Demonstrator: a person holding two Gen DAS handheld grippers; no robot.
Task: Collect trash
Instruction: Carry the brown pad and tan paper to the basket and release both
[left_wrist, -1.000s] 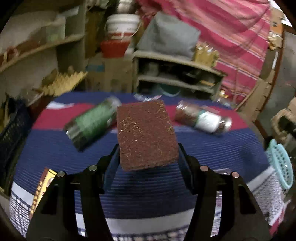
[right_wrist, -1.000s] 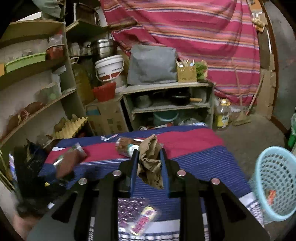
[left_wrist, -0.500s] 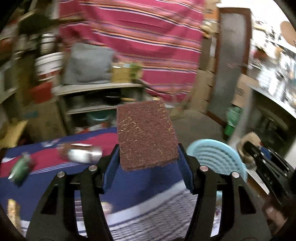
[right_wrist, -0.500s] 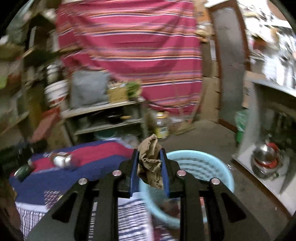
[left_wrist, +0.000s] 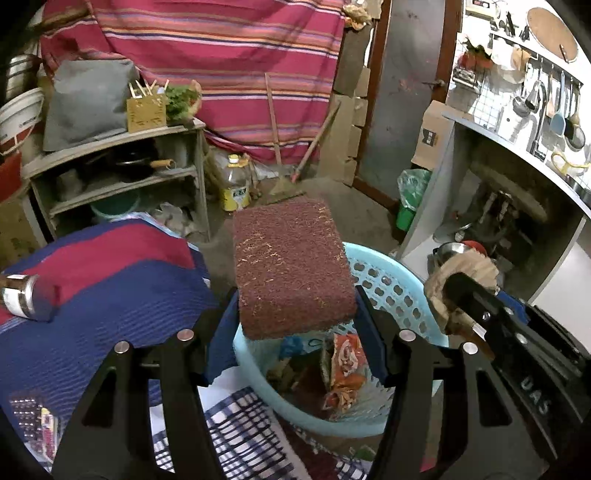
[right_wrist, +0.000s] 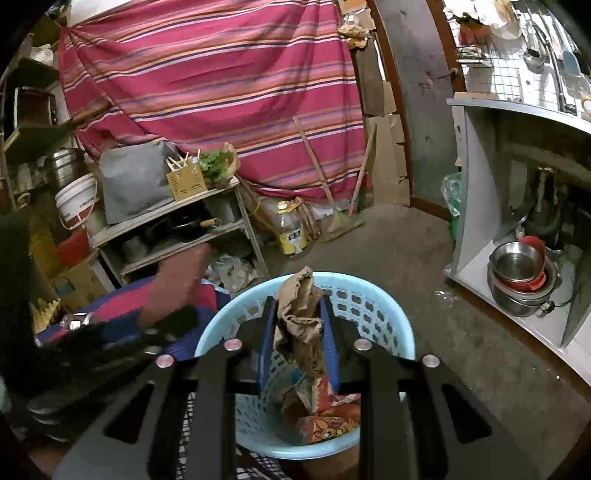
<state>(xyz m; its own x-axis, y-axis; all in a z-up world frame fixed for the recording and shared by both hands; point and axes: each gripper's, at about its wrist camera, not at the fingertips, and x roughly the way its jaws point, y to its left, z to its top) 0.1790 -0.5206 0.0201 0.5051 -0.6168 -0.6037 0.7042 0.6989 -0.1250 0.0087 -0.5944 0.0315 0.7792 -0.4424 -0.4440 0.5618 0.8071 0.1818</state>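
My left gripper (left_wrist: 293, 325) is shut on a dark red scouring pad (left_wrist: 291, 269), held over the near rim of a light blue perforated basket (left_wrist: 388, 291) on the floor. My right gripper (right_wrist: 297, 332) is shut on a crumpled brown paper scrap (right_wrist: 301, 317), held above the same blue basket (right_wrist: 376, 310). Wrappers (left_wrist: 341, 365) lie in the basket's bottom. In the left wrist view the right gripper (left_wrist: 458, 295) shows at the right with the brown scrap. In the right wrist view the red pad (right_wrist: 177, 284) appears blurred at the left.
A low table under a blue and red striped cloth (left_wrist: 110, 288) stands left of the basket, with a jar (left_wrist: 22, 295) lying on it. Behind are a grey shelf unit (left_wrist: 110, 177), a yellow oil bottle (left_wrist: 234, 184) and a striped curtain (left_wrist: 221, 55). A white cabinet (right_wrist: 476, 206) with steel bowls stands right.
Both grippers swung right from over the striped table to above the blue basket, each still holding its piece. The jars on the table slid out to the left edge of view.
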